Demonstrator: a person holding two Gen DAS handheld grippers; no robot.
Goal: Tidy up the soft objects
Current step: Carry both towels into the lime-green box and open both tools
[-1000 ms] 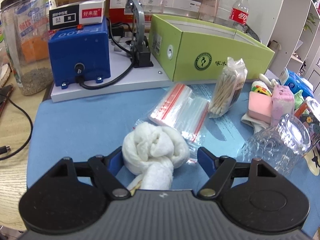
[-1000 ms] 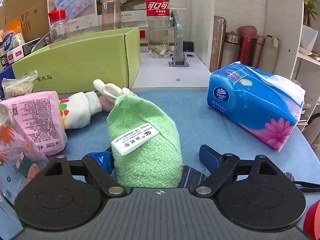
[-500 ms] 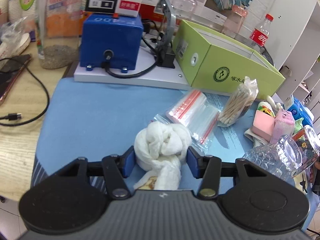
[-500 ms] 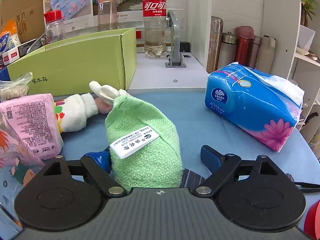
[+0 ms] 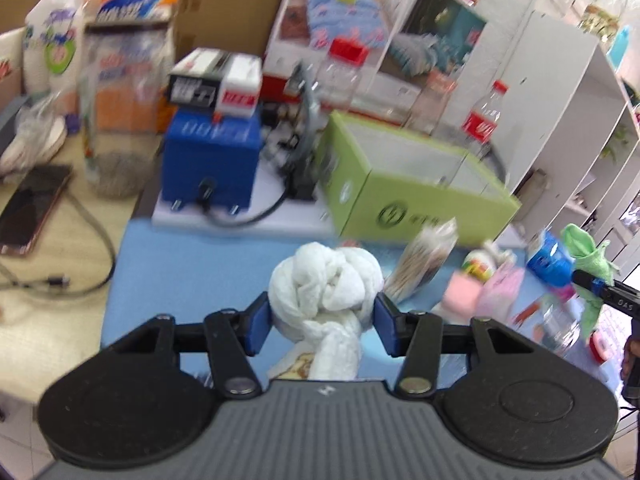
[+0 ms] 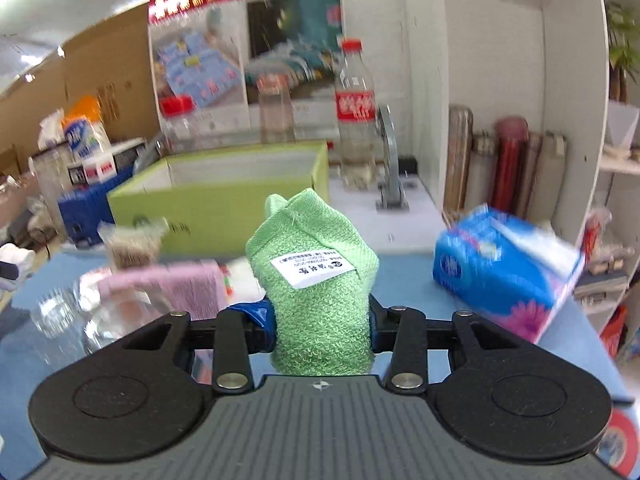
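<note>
Here, left gripper (image 5: 323, 322) clamping knotted white towel (image 5: 324, 280), right gripper (image 6: 321, 326) clamping green towel (image 6: 316, 280), blue mat (image 5: 192, 256), green box (image 5: 408, 188), white shelving (image 5: 576, 120)

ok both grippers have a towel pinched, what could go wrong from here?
1. The left gripper holds the knotted white towel with a loose tail hanging below; it could snag the cotton swab bag on the way to the green box.
2. The right gripper squeezes only the lower part of the green towel; the roll may slip or unfold.
3. Both towels may head for that box together, so the grippers could collide.
</note>
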